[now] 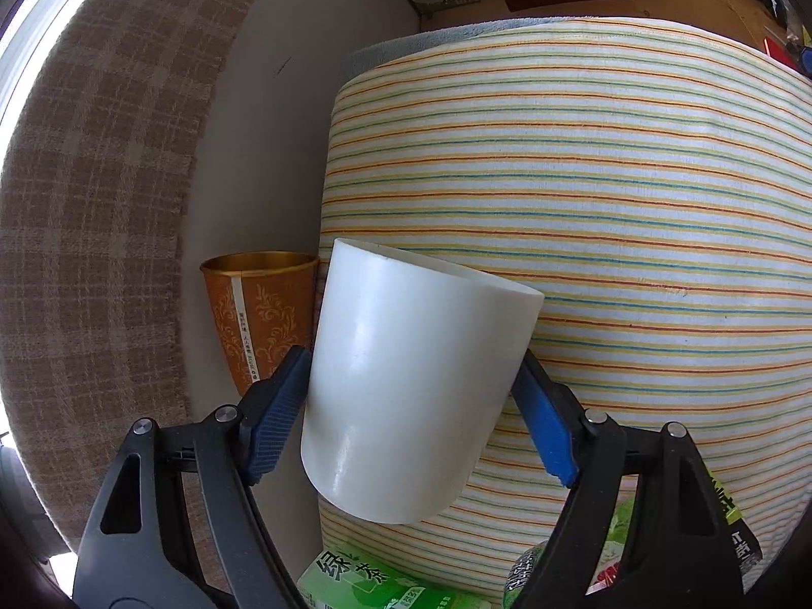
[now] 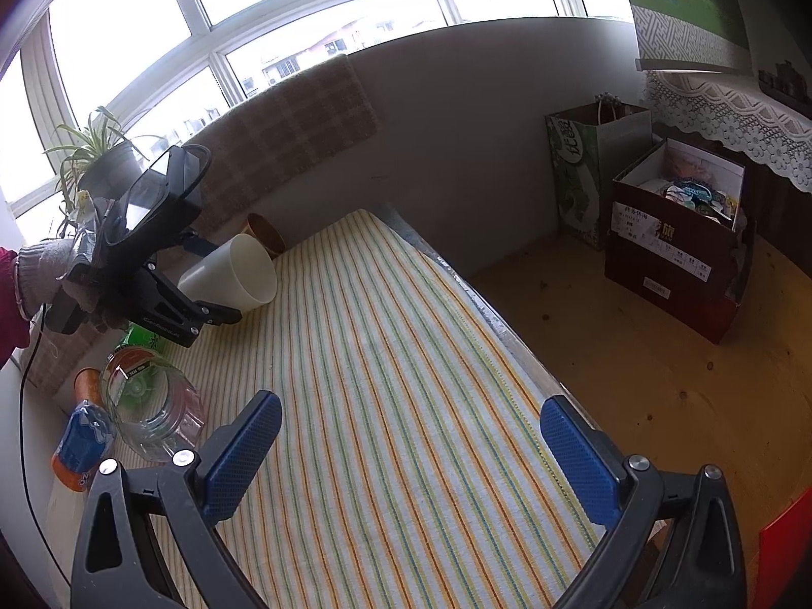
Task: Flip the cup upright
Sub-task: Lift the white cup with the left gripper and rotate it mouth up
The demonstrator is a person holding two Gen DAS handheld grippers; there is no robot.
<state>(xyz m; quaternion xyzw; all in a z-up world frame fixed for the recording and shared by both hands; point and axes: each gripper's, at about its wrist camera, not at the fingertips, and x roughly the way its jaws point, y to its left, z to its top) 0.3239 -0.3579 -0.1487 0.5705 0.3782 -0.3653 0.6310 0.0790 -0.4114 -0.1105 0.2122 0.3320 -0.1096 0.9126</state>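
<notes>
A plain white cup [image 1: 416, 380] is held between the blue pads of my left gripper [image 1: 413, 391], which is shut on its sides. The cup is tilted, its open mouth pointing away from the camera and its base towards it. In the right wrist view the cup [image 2: 231, 274] lies nearly on its side, low over the far left of the striped cloth [image 2: 396, 406], mouth facing right, with the left gripper [image 2: 172, 309] around it. My right gripper [image 2: 411, 436] is open and empty above the near part of the cloth.
An orange patterned cup [image 1: 261, 319] stands upright left of the white cup. A green tea pack [image 1: 365, 583], a glass jar [image 2: 147, 406] and a bottle [image 2: 81, 446] lie at the cloth's left edge. The table edge [image 2: 487, 314] drops to a wooden floor with boxes [image 2: 675, 264].
</notes>
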